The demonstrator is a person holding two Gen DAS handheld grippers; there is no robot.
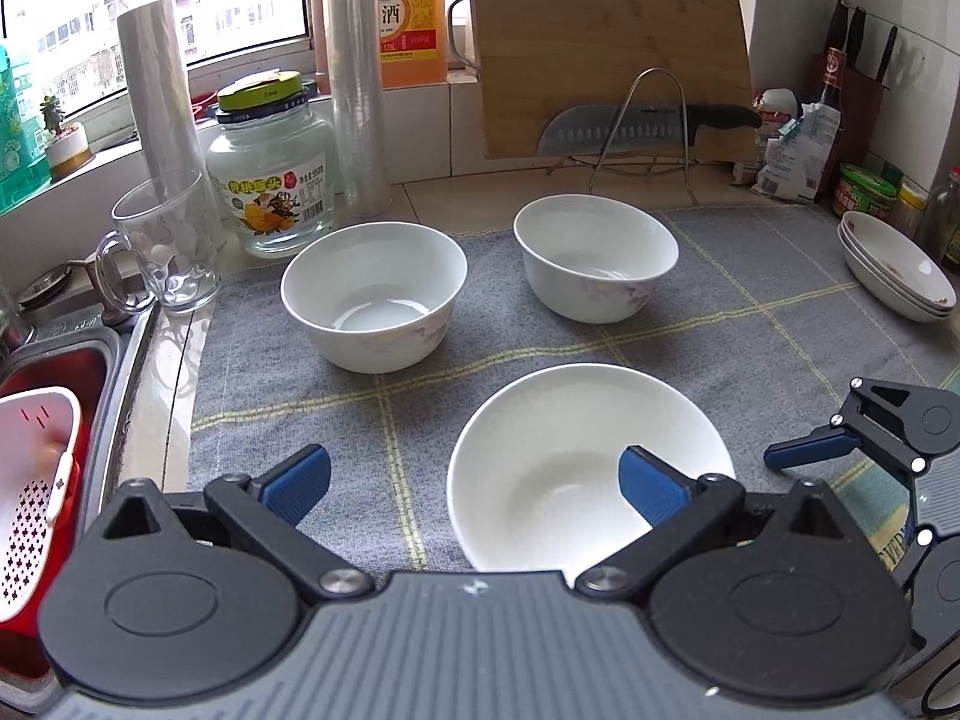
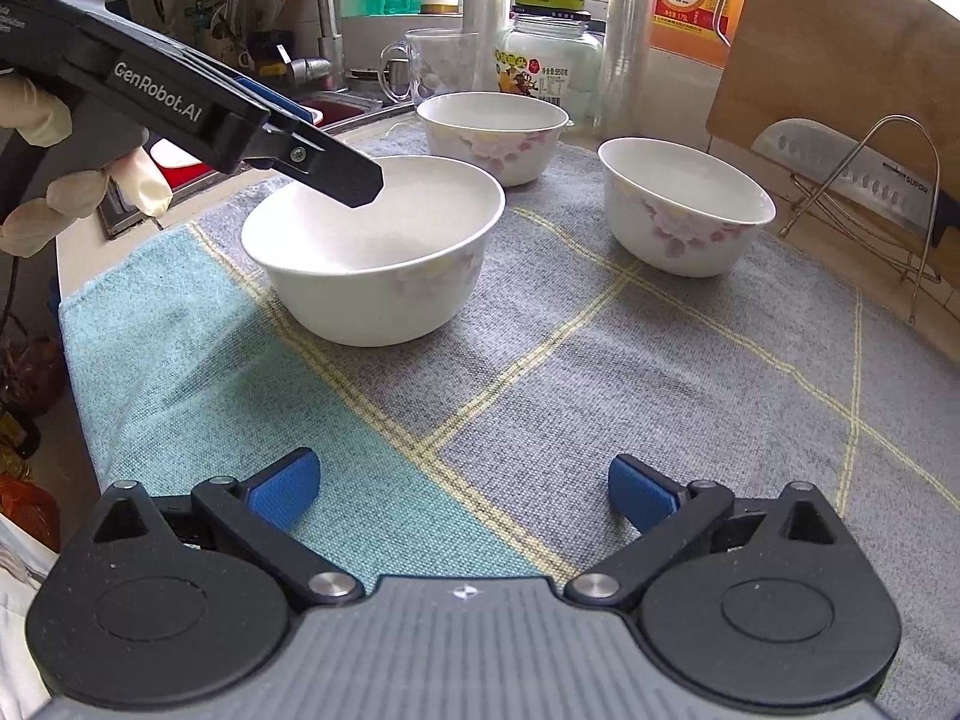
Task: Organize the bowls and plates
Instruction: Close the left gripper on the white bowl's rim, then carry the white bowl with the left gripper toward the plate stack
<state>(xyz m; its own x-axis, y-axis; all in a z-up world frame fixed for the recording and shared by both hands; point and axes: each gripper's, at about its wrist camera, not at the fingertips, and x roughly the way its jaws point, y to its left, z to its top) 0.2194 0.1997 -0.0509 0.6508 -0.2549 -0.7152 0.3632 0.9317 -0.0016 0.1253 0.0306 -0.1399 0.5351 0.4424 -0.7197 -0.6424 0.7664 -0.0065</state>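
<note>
With both grippers spread apart and empty, the left gripper [image 1: 474,480] hovering over the plain white porcelain bowl [image 1: 591,468] at the grey checked cloth's [image 1: 750,324] near edge should pinch its rim squarely, while the right gripper [image 2: 465,489] waits alongside.

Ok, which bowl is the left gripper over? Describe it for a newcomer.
On the grey checked cloth by the sink sit three white bowls. It is the nearest bowl, under the open left gripper. The two behind it stand side by side near the glass jar.
</note>
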